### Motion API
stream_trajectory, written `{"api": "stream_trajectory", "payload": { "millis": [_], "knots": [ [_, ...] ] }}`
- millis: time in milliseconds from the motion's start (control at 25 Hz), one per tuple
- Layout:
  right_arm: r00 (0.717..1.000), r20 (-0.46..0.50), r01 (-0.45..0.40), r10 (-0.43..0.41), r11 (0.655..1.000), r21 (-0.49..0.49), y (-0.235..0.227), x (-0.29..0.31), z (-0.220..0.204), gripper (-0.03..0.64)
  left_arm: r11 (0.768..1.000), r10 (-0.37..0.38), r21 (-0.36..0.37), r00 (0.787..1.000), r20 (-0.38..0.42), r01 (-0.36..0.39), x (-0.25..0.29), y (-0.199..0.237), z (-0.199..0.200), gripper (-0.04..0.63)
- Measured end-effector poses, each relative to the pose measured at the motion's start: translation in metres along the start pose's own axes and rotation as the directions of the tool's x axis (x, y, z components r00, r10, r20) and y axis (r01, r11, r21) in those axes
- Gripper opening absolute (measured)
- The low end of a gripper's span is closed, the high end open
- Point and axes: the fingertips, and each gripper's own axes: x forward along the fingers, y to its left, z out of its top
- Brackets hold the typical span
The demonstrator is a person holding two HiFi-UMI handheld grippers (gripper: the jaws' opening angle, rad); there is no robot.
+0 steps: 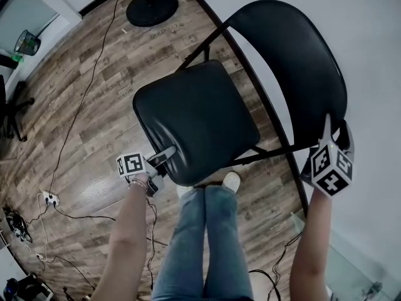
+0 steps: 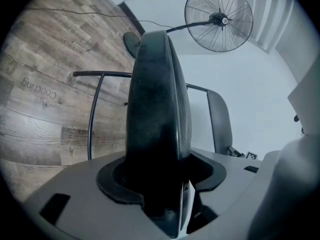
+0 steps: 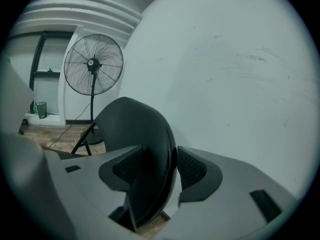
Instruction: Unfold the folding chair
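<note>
On wood floor point(image 1: 94, 105), hard against white wall point(image 1: 376, 55): black chair point(image 1: 213, 124), backrest point(image 1: 294, 55) on the wall side. Seat point(image 1: 182, 105) looks near level, though the steep view makes that hard to judge. Floor is open left of the chair. Cables point(image 1: 81, 99) cross that area and the fan point(image 1: 152, 6) base stands beyond the chair. Person's legs point(image 1: 200, 243) are just beside the seat's near edge. Left claw point(image 1: 161, 157) is partly spread, pinching the seat's near rim. Right claw point(image 1: 336, 133) is partly spread, pads pressed on the backrest's edge.
</note>
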Motion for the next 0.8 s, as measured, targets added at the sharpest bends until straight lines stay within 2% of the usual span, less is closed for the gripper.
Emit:
{"api": "stream_trajectory", "payload": {
  "millis": [80,240,400,520,560,680,800],
  "knots": [
    [1.0,-0.007,0.01,-0.01,1.0,-0.006,0.0,0.003,-0.005,0.21,1.0,0.002,-0.015,1.0,0.0,-0.002,0.0,0.005,-0.002,0.236],
    [0.999,-0.022,0.027,-0.028,0.999,-0.024,0.002,0.002,-0.009,0.21,0.999,-0.048,-0.023,0.999,0.003,0.048,-0.002,0.011,-0.005,0.239],
    [0.999,0.003,0.04,-0.04,0.998,-0.04,0.011,-0.005,-0.007,0.21,0.997,-0.071,-0.029,0.997,-0.003,0.071,-0.01,0.016,-0.001,0.239],
    [0.998,0.02,0.058,-0.057,0.997,-0.053,0.017,-0.012,-0.008,0.21,0.989,-0.134,-0.057,0.991,0.01,0.134,-0.01,0.011,-0.002,0.239],
    [0.998,0.019,0.064,-0.063,0.996,-0.054,0.019,-0.014,-0.008,0.21,0.989,-0.132,-0.062,0.991,0.013,0.132,-0.011,0.013,-0.002,0.241],
    [0.996,0.012,0.089,-0.088,0.995,-0.055,0.025,-0.022,-0.008,0.21,0.999,-0.038,-0.028,0.999,-0.001,0.038,-0.019,0.034,-0.002,0.25],
    [0.994,0.008,0.113,-0.112,0.992,-0.06,0.033,-0.03,-0.006,0.21,1.0,0.01,-0.003,1.0,-0.002,-0.01,-0.024,0.046,-0.001,0.261]
  ]
}}
